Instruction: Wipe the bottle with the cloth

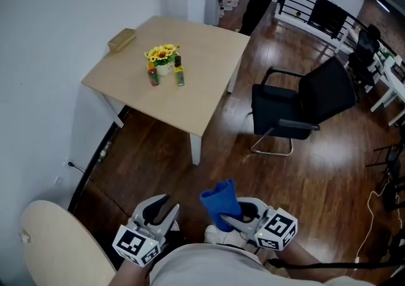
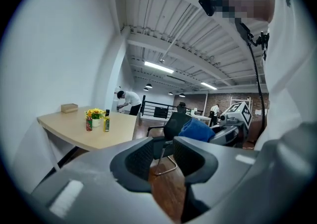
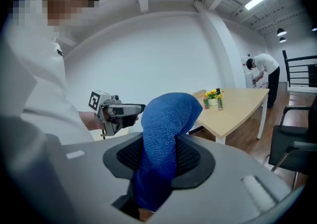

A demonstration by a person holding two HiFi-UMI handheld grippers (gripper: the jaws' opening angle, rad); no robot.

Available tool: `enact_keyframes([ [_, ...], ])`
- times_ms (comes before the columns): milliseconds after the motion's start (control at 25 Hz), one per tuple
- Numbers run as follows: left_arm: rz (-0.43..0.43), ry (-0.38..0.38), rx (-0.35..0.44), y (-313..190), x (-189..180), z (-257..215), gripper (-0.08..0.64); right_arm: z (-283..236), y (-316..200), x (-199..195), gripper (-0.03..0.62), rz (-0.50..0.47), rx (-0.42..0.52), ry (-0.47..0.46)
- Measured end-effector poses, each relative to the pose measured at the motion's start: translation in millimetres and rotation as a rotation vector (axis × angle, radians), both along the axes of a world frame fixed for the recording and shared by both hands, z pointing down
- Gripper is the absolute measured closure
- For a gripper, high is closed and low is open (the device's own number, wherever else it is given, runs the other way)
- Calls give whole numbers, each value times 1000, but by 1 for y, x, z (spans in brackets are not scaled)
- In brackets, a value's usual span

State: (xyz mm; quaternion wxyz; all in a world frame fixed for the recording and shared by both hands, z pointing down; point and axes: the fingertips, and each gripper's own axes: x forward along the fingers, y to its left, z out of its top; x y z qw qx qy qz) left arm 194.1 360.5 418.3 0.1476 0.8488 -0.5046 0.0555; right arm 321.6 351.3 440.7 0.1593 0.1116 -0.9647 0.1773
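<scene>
The wiping has not begun. The right tongs (image 3: 161, 154) are clenched on the blue cloth (image 3: 166, 134), which stands up from between the pads in a thick fold and flops over at the top. The left tongs (image 2: 168, 154) are closed almost pad to pad with nothing between them, so no bottle has been picked up or steadied yet.

Both tongs are held low, close to the person's body, well apart from the desk (image 1: 190, 104) across the wooden floor (image 1: 164, 152). On the desk, just beside a pot of yellow flowers (image 1: 162, 55), stand a red bottle (image 1: 152, 76) and a green bottle (image 1: 180, 76), both upright and untouched. Which of them is meant for wiping cannot be told.

By my reading, only the fetching of the cloth is done. Left are the walk to the desk, taking hold of a bottle with the free tongs, and rubbing the cloth over it.
</scene>
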Motion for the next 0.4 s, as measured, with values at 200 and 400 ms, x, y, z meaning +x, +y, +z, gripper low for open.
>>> enact_keyframes([
  [200, 43, -22, -41, 10, 32, 12, 431, 0, 9, 26, 439, 6, 19, -5],
  [400, 95, -30, -50, 10, 68, 18, 431, 0, 18, 45, 439, 8, 36, 0],
])
